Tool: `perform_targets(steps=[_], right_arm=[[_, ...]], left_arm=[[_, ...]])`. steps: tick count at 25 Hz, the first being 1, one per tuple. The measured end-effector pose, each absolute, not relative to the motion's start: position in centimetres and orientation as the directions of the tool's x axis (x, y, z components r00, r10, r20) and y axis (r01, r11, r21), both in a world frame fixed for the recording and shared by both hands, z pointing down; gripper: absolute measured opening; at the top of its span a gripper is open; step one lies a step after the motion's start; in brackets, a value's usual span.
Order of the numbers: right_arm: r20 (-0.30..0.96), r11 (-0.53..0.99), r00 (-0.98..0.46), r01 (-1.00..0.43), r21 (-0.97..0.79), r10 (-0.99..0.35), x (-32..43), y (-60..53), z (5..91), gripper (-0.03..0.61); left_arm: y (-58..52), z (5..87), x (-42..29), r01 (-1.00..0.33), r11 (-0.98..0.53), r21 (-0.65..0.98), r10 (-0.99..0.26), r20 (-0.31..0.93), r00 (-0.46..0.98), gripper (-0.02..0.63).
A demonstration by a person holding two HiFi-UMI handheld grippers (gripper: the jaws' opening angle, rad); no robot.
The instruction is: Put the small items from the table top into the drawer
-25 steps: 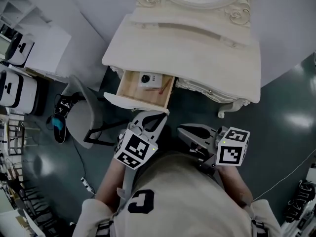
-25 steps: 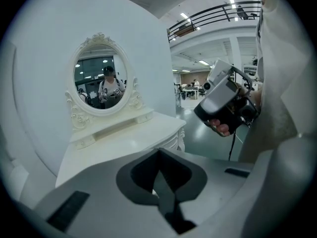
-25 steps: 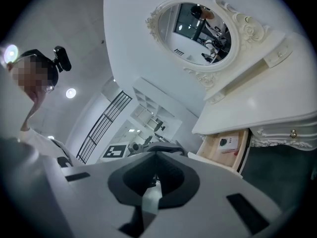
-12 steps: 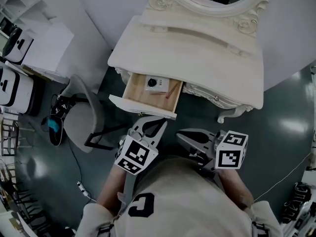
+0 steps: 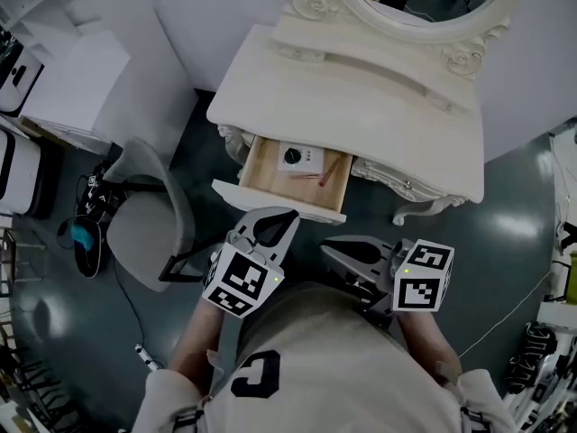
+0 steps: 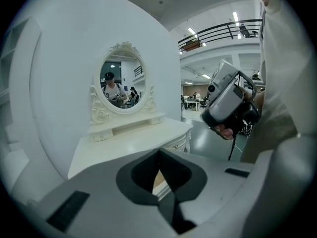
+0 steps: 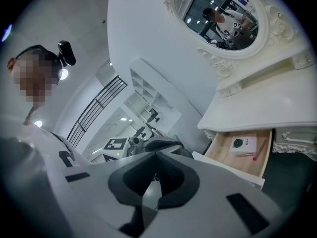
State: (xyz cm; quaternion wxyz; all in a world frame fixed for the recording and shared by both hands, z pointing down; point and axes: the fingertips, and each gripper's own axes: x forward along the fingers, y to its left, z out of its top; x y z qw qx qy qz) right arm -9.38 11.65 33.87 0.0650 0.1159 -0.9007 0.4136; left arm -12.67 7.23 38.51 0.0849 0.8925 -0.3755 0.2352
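Dark green floor point(image 5: 505, 206) surrounds a cream dressing table point(image 5: 361, 106). Its open drawer point(image 5: 279, 201), under the worktop's front edge near the left corner, holds a white dial box point(image 5: 300, 158) and a red pencil point(image 5: 329, 171). In the left gripper view, the left gripper point(image 6: 159, 155) has its fingers pressed together, empty. In the right gripper view, the right gripper point(image 7: 156, 156) is likewise closed on nothing, and the box's print is too small to read.

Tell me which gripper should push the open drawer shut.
Probably left. The left gripper sits just before the front of the drawer, shut and empty. The right gripper, also shut, is farther back, near its right end.

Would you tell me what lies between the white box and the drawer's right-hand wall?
A thin red stick lies there, clearest in the head view.
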Motion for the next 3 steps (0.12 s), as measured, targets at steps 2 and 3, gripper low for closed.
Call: perform_targets(steps=[2,3], right_arm=[[0.215,0.629,-0.963,-0.269,-0.73,-0.163,-10.9,11.4,33.7,0.028],[0.215,0.627,-0.962,-0.272,-0.73,-0.167,-11.6,11.2,33.6,0.028]], left_arm=[[6.9,38.1,-14.0,-0.702,-0.712,-0.028,-0.628,0.474,0.618,0.057],[6.7,38.0,-14.7,-0.698,-0.715,-0.032,-0.627,0.469,0.622,0.057]])
